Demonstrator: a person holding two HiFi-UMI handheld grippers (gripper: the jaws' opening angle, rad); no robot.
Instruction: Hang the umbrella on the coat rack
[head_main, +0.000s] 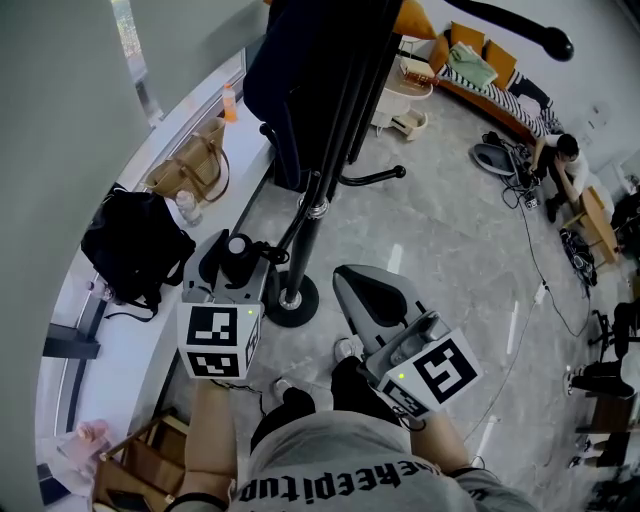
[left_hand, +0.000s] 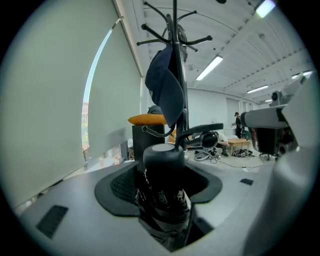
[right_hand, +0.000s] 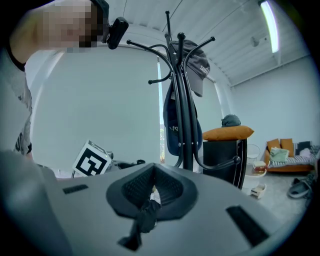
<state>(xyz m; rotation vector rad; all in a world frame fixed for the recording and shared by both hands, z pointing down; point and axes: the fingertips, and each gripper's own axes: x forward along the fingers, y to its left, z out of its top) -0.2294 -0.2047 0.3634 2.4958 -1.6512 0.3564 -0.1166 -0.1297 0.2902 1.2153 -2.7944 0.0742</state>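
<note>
A folded black umbrella (left_hand: 162, 192) stands upright between the jaws of my left gripper (left_hand: 162, 210), which is shut on it; its round end cap (head_main: 238, 247) points up. The coat rack (head_main: 310, 215) is a black pole on a round base (head_main: 291, 302) just beyond both grippers. Its curved hooks (left_hand: 172, 37) carry a navy cap (left_hand: 165, 87). In the right gripper view the rack (right_hand: 182, 100) holds a grey cap (right_hand: 197, 70) and a dark garment. My right gripper (right_hand: 150, 202) is shut on a thin black strap (right_hand: 142, 222). My left gripper (head_main: 232, 265) and right gripper (head_main: 356, 292) flank the base.
A black backpack (head_main: 135, 245), a tan handbag (head_main: 190, 170) and an orange bottle (head_main: 229, 103) sit on the window ledge at left. A black cabinet with an orange cushion (right_hand: 230, 133) stands behind the rack. A person (head_main: 560, 160) crouches by cables at far right, near a sofa (head_main: 485, 70).
</note>
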